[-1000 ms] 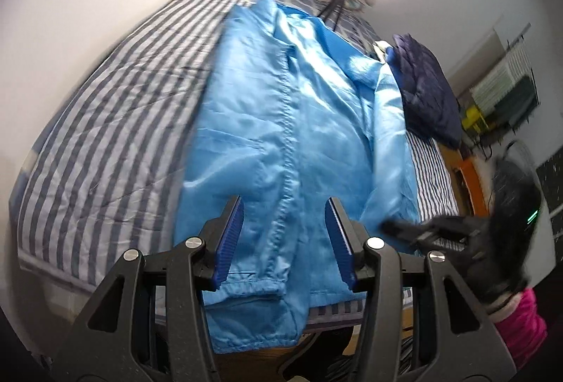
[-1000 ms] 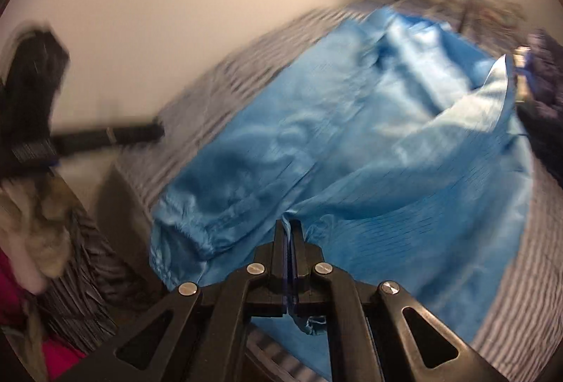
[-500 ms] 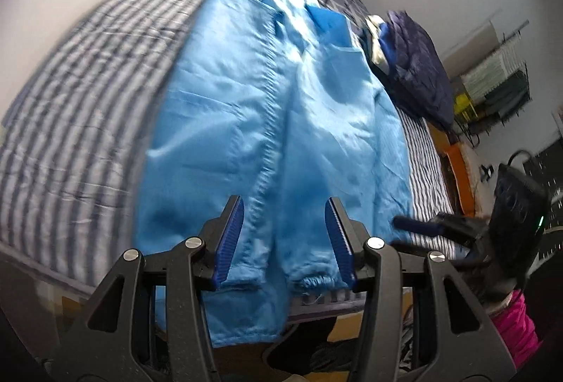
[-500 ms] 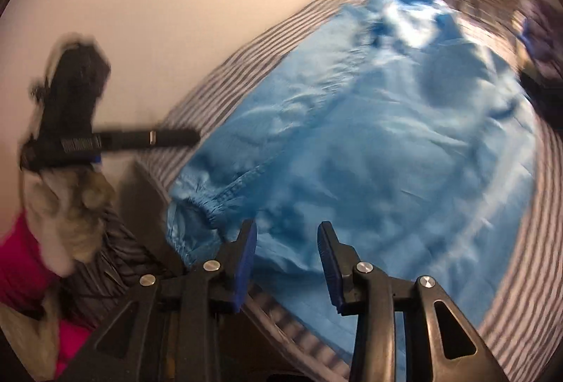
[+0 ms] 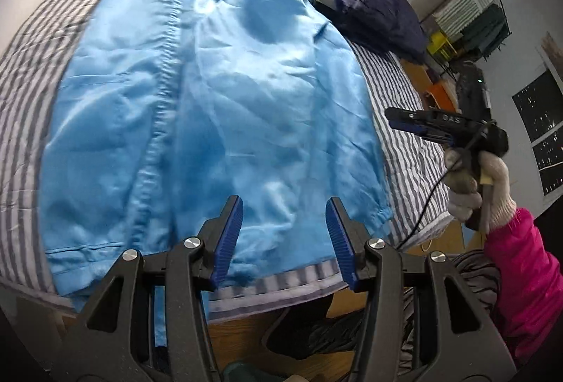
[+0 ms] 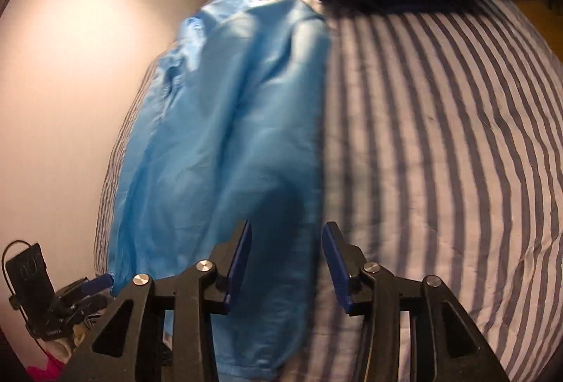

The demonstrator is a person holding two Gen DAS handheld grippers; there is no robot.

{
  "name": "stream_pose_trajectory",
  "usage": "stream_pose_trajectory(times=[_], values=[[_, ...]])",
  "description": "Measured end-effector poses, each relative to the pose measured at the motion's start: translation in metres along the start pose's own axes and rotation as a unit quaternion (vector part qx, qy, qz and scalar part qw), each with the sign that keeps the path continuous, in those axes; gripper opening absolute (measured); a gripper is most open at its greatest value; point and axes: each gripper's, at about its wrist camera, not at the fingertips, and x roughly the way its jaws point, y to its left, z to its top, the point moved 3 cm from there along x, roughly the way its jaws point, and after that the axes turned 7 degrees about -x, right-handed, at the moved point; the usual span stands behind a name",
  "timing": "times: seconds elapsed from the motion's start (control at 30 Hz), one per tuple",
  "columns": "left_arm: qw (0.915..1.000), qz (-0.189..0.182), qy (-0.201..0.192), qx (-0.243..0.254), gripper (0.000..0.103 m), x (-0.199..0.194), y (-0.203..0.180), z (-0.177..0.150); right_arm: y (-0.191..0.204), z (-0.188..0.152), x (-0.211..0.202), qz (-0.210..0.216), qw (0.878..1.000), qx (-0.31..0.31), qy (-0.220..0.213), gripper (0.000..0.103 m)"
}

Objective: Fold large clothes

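A shiny light-blue long-sleeved jacket [image 5: 211, 107] lies spread along a bed covered in a grey-and-white striped sheet [image 5: 404, 149], collar toward twelve o'clock in the left wrist view and hem at the near edge toward six o'clock, with one sleeve already laid in over the body on the right side. The left gripper [image 5: 284, 237] hangs over that hem with its blue-padded jaws moderately apart and nothing between them; the cloth is below, not touched. The right gripper [image 6: 285, 262], seen from the left wrist camera at three o'clock in a white-gloved hand [image 5: 475, 185] with a pink sleeve, is beside the bed's right edge; its jaws are opening and no fabric is pinched between them, though the jacket's folded edge shows through the gap in its own blurred view. A dark navy padded garment [image 5: 373, 1] sits near the jacket's collar at one o'clock. The likely trouble from here is the slippery fabric: if either gripper pinches only the top layer at the hem, the lower layer could stay behind and the fold would come out skewed. The hem partly overhangs the bed at seven o'clock, so a careless tug could drag the whole jacket off the edge. An uneven lift by the two hands would let the laid-in sleeve slide back out.
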Motion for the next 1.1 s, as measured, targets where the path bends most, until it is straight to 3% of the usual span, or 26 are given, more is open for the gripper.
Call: stream_pose_trajectory(times=[0.1, 0.23, 0.4, 0.47, 0.5, 0.53, 0.67, 0.8, 0.9, 0.93, 0.97, 1.1], values=[[0.9998, -0.007, 0.013, 0.010, 0.050, 0.014, -0.015, 0.001, -0.006, -0.006, 0.006, 0.030, 0.999, -0.006, 0.017, 0.042], [0.9995, -0.011, 0.017, 0.026, 0.050, 0.026, -0.038, 0.002, 0.002, -0.020, 0.019, 0.019, 0.998, -0.047, 0.043, 0.042], [0.9990, 0.011, 0.016, 0.041, 0.050, 0.032, -0.041, 0.004, 0.014, -0.032, 0.040, 0.038, 0.995, -0.066, 0.060, 0.042], [0.9989, 0.014, 0.022, 0.038, 0.050, 0.037, -0.038, 0.005, 0.020, -0.034, 0.040, 0.021, 0.994, -0.084, 0.062, 0.032], [0.9988, 0.019, 0.025, 0.038, 0.050, 0.040, -0.036, 0.005, 0.021, -0.035, 0.041, 0.011, 0.994, -0.086, 0.066, 0.010], [0.9985, 0.028, 0.025, 0.041, 0.050, 0.044, -0.035, 0.005, 0.020, -0.034, 0.043, -0.002, 0.993, -0.089, 0.076, 0.000], [0.9960, 0.064, 0.020, 0.059, 0.050, 0.050, -0.027, 0.002, 0.002, -0.045, 0.016, -0.064, 0.991, -0.089, 0.073, 0.000], [0.9938, 0.080, 0.017, 0.075, 0.050, 0.053, -0.024, -0.001, -0.012, -0.054, 0.004, -0.047, 0.995, -0.068, 0.062, 0.000], [0.9885, 0.096, 0.018, 0.115, 0.053, 0.058, -0.033, -0.008, -0.001, -0.047, -0.008, -0.066, 0.993, -0.091, 0.040, 0.012], [0.9856, 0.106, 0.019, 0.130, 0.057, 0.062, -0.036, -0.010, 0.005, -0.041, -0.015, -0.070, 0.992, -0.101, 0.027, 0.029], [0.9829, 0.114, 0.020, 0.143, 0.063, 0.067, -0.039, -0.012, 0.007, -0.036, -0.020, -0.065, 0.992, -0.105, 0.019, 0.037], [0.9777, 0.130, 0.034, 0.162, 0.063, 0.085, -0.042, -0.017, 0.023, -0.001, -0.040, -0.009, 0.995, -0.100, -0.022, 0.040]])
